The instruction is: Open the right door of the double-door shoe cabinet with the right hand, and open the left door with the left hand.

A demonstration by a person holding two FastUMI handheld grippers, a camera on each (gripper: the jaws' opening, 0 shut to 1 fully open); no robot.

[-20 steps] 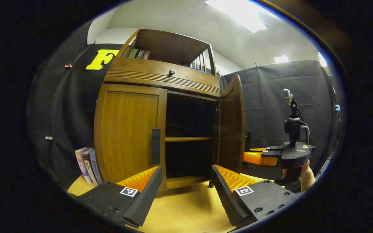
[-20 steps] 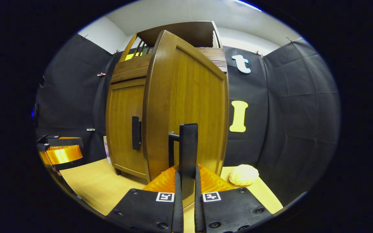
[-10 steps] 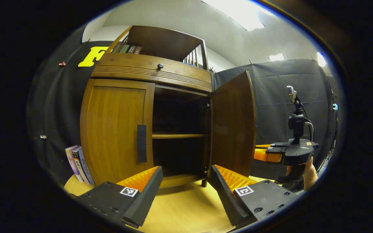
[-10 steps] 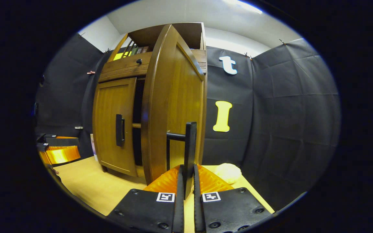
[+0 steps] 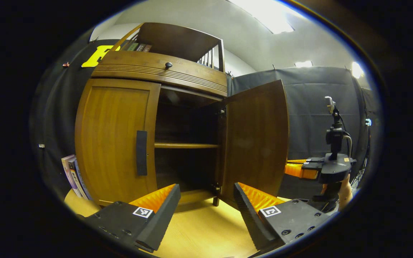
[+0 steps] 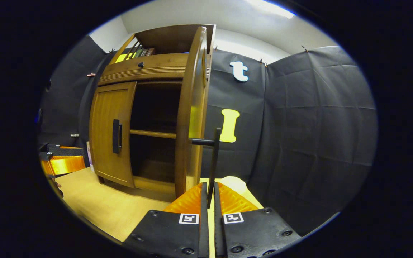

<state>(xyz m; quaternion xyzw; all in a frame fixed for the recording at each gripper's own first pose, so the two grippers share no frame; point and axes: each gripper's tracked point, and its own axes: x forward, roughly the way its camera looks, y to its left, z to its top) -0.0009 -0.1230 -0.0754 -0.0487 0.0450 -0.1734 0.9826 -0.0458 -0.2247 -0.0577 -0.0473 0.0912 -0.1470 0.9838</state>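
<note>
Pale wooden tabletop (image 6: 113,209) carries the shoe cabinet (image 5: 163,77). Your right tongs (image 6: 210,195) pinch the right door's handle (image 6: 214,161), holding that door (image 5: 255,139) swung wide. Your left tongs (image 5: 206,195), spread, wait before the cabinet's closed left door (image 5: 115,139), near its handle (image 5: 141,153), ready to grip.

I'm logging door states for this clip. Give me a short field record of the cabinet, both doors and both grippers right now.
cabinet: wooden, standing on a yellow surface
right door: swung open, inner shelf visible
right door handle: held between the fingers of the right gripper
left door: closed
left door handle: untouched
left gripper: open, short of the cabinet
beside cabinet: books on its left
</note>
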